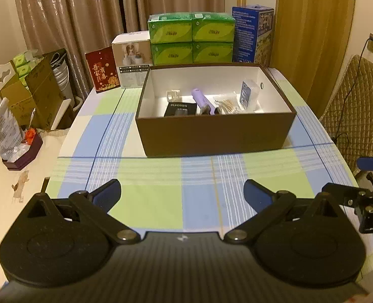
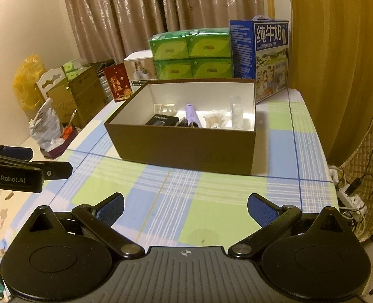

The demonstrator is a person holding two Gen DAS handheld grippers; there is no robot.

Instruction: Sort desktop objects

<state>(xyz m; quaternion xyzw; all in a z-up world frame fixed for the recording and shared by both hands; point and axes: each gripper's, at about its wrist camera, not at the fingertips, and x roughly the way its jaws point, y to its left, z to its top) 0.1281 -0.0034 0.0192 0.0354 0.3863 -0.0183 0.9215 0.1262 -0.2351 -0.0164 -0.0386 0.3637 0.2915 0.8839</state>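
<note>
Hovering over the checked tablecloth (image 1: 161, 202), the left gripper (image 1: 182, 193) and the right gripper (image 2: 185, 208) both hold their jaws spread wide with nothing between them. Ahead sits the brown box (image 1: 211, 133), holding a purple tube (image 1: 203, 101), a black packet (image 1: 180, 108), cotton swabs (image 1: 227, 106) and a clear case (image 1: 248, 93).

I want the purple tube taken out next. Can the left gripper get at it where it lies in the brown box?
Probably yes. The left gripper is open and empty, the brown box has no lid, and the purple tube lies uncovered on top, though neighbours crowd it.
</note>
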